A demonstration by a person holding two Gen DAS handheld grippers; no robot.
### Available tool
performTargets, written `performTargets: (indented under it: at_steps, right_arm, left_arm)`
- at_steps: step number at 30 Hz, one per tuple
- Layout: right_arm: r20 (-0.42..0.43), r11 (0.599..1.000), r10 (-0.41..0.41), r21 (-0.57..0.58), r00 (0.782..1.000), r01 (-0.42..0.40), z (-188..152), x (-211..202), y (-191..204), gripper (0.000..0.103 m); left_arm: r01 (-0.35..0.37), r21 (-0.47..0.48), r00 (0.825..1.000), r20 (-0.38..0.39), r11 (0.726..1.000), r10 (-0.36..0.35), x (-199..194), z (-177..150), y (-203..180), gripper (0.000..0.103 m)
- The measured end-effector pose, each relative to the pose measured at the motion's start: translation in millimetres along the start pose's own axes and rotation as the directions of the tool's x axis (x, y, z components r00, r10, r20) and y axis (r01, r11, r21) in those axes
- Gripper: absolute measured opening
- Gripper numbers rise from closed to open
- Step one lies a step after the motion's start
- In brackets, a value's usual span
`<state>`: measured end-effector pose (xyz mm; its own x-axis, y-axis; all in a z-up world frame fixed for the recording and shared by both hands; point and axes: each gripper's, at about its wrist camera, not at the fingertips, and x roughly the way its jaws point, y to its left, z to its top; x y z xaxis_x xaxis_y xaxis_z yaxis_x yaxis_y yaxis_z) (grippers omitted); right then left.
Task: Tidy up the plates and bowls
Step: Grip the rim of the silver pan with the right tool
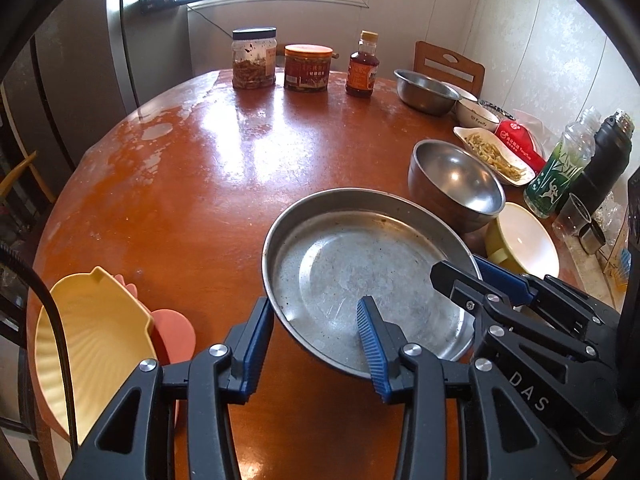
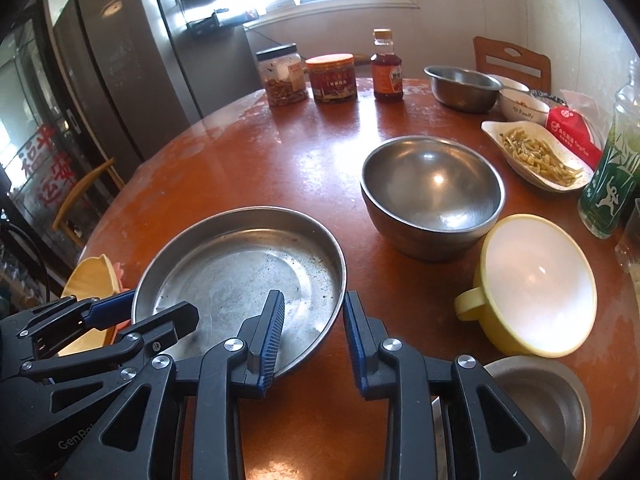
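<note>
— That big steel plate (image 1: pixel 372 276) sits at the near edge of the round table (image 1: pixel 192 200), and both tools straddle its rim. Why two?

— It's wide and shallow, so I'd guess one grip would let it tip. The left gripper (image 1: pixel 316 344) has one finger outside the wall and one inside, spread apart, not yet pinching. The right gripper (image 2: pixel 314 332) does the same on the other side — fingers apart, rim between them.

— Where would it go?

— Hard to say. The steel bowl (image 2: pixel 432 196) stands just beyond it, the yellow cup (image 2: pixel 536 284) with the white inside beside that.

— Does either view add anything?

— The left wrist shows a ribbed yellow dish (image 1: pixel 92 344) resting on something pink at the table's left edge. The right wrist alone shows another steel bowl (image 2: pixel 540 404) close under that tool — out of sight from the left.
</note>
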<state>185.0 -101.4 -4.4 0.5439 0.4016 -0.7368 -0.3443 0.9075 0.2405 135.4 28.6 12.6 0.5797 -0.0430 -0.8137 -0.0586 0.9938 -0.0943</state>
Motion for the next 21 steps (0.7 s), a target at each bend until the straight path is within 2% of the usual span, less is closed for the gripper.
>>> performTargets:
  at_steps: [11,21]
  right_arm:
    - [0.068,1.0,0.021,-0.023,0.997,-0.02,-1.9,-33.9,13.5,0.031]
    - [0.097,0.998,0.037,-0.058,0.995,-0.032,1.0,-47.8,33.1,0.031]
  left_arm:
    - [-0.009,-0.004,0.998,0.059,1.0,0.009,-31.3,-8.9,0.3,0.043]
    - [-0.028,-0.017,0.995,0.096,0.999,0.03,-51.1,-12.0,11.3,0.043]
